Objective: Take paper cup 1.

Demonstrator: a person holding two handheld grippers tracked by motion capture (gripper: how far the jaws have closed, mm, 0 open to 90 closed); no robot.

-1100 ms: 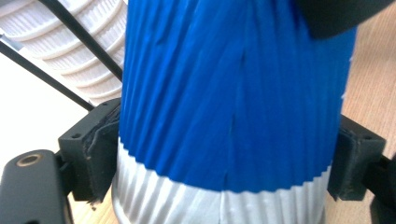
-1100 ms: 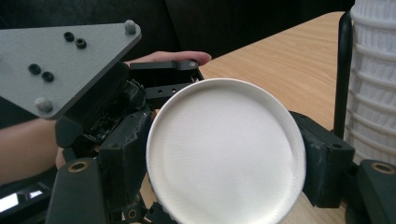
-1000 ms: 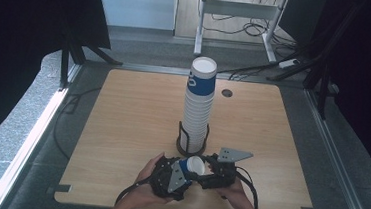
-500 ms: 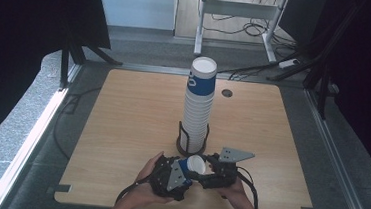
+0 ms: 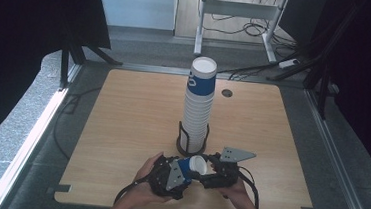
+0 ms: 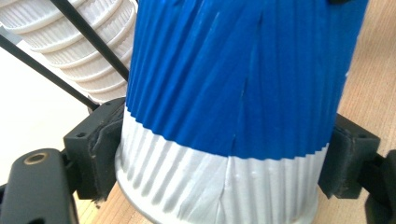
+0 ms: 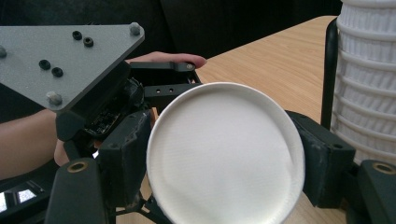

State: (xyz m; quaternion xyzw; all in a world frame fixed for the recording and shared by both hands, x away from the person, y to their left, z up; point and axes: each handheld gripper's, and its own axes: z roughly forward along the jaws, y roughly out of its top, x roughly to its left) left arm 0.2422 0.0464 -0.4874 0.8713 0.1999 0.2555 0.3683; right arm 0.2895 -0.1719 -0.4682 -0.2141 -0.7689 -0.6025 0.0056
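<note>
Both grippers' pads are pressing on one paper cup near the table's front edge. L gripper is clamping the cup's lower part: in the left gripper view its pads are sitting against the white ribbed band on either side, w/ the blue band above. Its jaws have just been closing again after a brief widening, cup between them throughout. R gripper is gripping the rim end: in the right gripper view the pads are squeezing the open white mouth from both sides, rim looking slightly out of round. Cup is lying roughly level btwn the two grippers, mouth facing the R one, just above the tabletop. Cup stack is standing upright in a black wire holder just behind the hands, blue-banded cup on top. L hand and R hand are coming in from the bottom edge.
</note>
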